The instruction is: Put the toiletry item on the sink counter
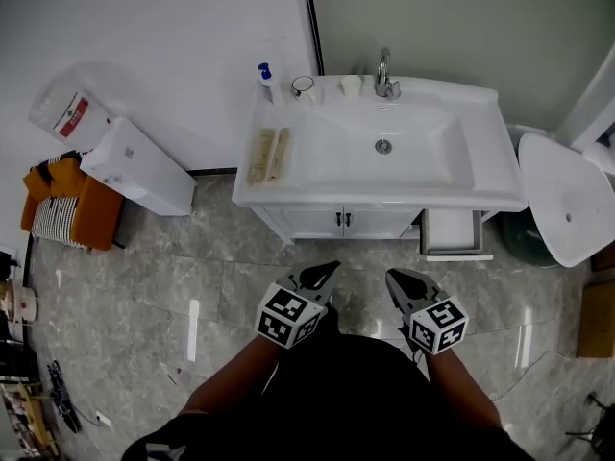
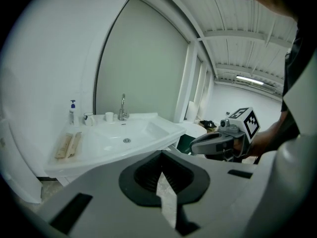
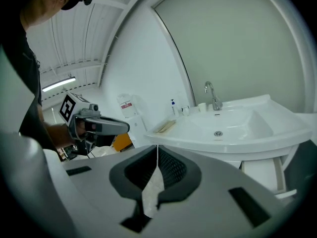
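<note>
Left gripper (image 2: 161, 175): my jaws are closed on each other, with nothing between them. It hangs in front of the vanity, well short of the front edge.
Right gripper (image 3: 157, 158): also closed tight and empty, level with the other and just as far back.
Toiletry item: I hold none. Two flat tan packets (image 1: 269, 155) lie side by side along the left edge of the sink counter (image 1: 500, 196). A blue-topped pump bottle (image 1: 266, 81) stands at its back left corner, beside a mug (image 1: 304, 87). I cannot tell which one the task means.
Risk, grip: with both tools closed, reaching for anything would only shove it. The packets are flat and near the left edge, so I judge a push could send them to the floor.
Risk, crowding: the bottle, the mug and a small white cup (image 1: 351, 85) stand close together along the back edge by the tap (image 1: 385, 75). A careless reach there could topple them.
Risk, drawer: an open drawer (image 1: 452, 234) juts out under the front right corner, and my right tool could clip it.
Writing: a red label (image 1: 73, 115) shows on a pale thing by the left wall, too small to read. The bottle's print is unreadable, and my cubes carry only square markers.
</note>
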Demonstrator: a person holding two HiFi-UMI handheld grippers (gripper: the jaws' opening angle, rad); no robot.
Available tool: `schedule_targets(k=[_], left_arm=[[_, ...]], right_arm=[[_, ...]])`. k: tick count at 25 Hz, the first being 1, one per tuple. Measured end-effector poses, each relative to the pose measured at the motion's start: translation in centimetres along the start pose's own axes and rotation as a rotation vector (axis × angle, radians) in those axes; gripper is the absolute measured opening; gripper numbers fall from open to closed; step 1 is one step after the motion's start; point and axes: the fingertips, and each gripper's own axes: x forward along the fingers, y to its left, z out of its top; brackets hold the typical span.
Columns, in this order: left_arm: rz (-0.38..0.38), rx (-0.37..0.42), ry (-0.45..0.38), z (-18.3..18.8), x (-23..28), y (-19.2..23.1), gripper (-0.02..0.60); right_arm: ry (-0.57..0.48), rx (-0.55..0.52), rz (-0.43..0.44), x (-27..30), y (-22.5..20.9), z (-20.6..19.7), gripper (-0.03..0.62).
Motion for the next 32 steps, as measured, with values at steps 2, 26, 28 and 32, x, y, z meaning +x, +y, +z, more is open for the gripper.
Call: schedule_targets(k=[2, 26, 28, 32], left_arm=[[-0.005, 0.001, -0.001, 1.0, 0.5, 2.0, 0.000], [0.113, -0.046, 0.012, 2.4, -1.2, 25.9, 0.000], [0.129, -0.065, 0.006, 2.2, -1.6, 26.9, 0.000], [0.170, -0.094, 0.010, 1.0, -1.9, 28.9, 0.000]], right_arm=[[0.007, -0.004, -0.005, 1.8, -0.4, 1.0, 0.005], [0.138, -0.107, 0.101, 26.0, 1.5, 8.7, 0.005], [0.156, -0.125, 0.111, 27.5, 1.5, 9.0, 0.005], [0.183, -0.139, 0.132, 30.9, 1.2, 9.3, 0.005]])
